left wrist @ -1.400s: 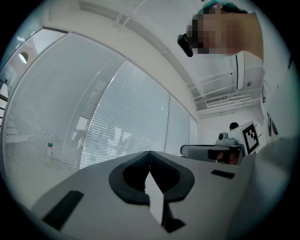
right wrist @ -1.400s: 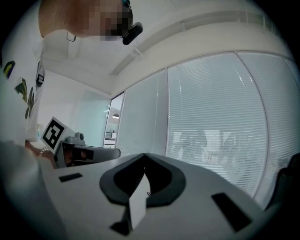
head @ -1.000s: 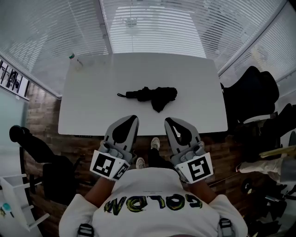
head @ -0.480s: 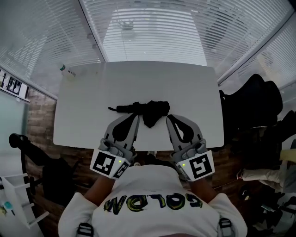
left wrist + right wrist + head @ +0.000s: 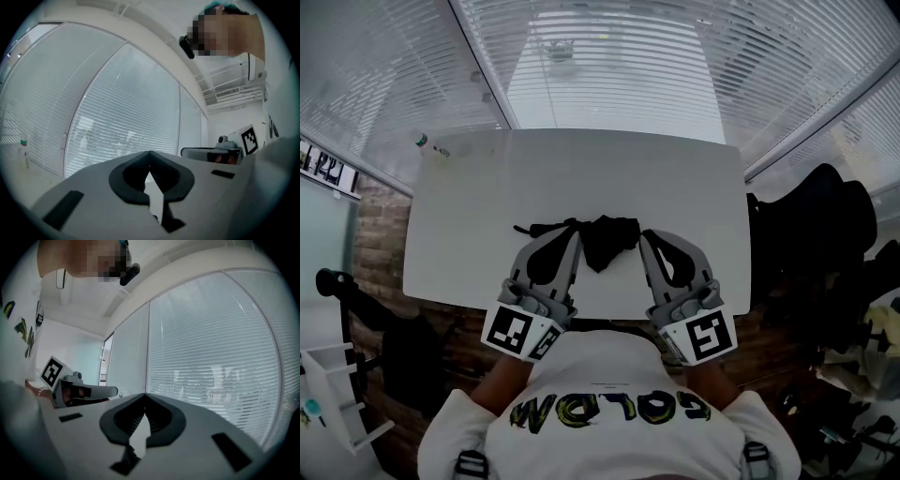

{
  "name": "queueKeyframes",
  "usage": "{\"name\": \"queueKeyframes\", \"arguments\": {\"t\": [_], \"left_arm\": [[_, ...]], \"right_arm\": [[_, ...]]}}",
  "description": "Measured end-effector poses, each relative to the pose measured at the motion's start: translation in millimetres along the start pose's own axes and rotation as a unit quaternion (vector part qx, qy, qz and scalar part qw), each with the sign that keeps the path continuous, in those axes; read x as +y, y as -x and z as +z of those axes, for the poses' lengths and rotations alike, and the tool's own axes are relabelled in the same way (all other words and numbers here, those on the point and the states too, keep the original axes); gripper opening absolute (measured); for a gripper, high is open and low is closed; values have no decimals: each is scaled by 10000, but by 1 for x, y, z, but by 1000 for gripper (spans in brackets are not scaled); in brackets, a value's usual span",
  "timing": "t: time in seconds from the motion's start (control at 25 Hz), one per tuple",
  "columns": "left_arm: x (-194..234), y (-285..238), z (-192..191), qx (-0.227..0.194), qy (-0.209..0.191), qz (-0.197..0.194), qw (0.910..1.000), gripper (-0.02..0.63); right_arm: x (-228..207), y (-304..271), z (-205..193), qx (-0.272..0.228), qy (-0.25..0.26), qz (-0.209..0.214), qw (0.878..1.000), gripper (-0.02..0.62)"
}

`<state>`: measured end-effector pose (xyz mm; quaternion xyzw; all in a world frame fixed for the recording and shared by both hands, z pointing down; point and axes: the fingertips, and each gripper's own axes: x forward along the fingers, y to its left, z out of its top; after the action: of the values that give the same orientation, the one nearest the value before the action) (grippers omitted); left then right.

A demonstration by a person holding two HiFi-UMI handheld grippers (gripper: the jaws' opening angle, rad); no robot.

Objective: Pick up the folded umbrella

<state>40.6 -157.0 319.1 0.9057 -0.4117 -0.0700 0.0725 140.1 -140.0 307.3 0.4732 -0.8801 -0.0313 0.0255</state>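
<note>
In the head view, the folded umbrella (image 5: 605, 236) lies on the white table (image 5: 581, 169), a little below the centre of the frame and near the table's lower edge. It is black, with its thin end pointing toward the left of the frame and its bunched fabric toward the right.

The left gripper (image 5: 574, 234) reaches in from the lower left, and its tip overlaps the thin part of the umbrella; whether it touches cannot be told. The right gripper (image 5: 645, 234) comes in from the lower right, with its tip just beside the bunched fabric.

In the left gripper view, the left gripper (image 5: 150, 153) has its jaws pressed together at the tips with nothing between them. The right gripper view shows the same for the right gripper (image 5: 144, 394): its jaws meet at the tips and hold nothing. Both views look out over the pale table toward the window blinds (image 5: 211, 357).

A small bottle (image 5: 425, 142) stands at the table's upper left corner, well apart from the umbrella. The person's white shirt (image 5: 609, 412) fills the bottom of the head view.
</note>
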Motion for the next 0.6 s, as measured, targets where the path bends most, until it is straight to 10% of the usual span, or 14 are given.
{"name": "queueKeyframes", "arguments": {"t": [0.6], "left_arm": [[60, 0, 22, 19, -35, -136, 9999, 8]], "right_arm": [[17, -63, 19, -4, 201, 72, 9998, 12]]}}
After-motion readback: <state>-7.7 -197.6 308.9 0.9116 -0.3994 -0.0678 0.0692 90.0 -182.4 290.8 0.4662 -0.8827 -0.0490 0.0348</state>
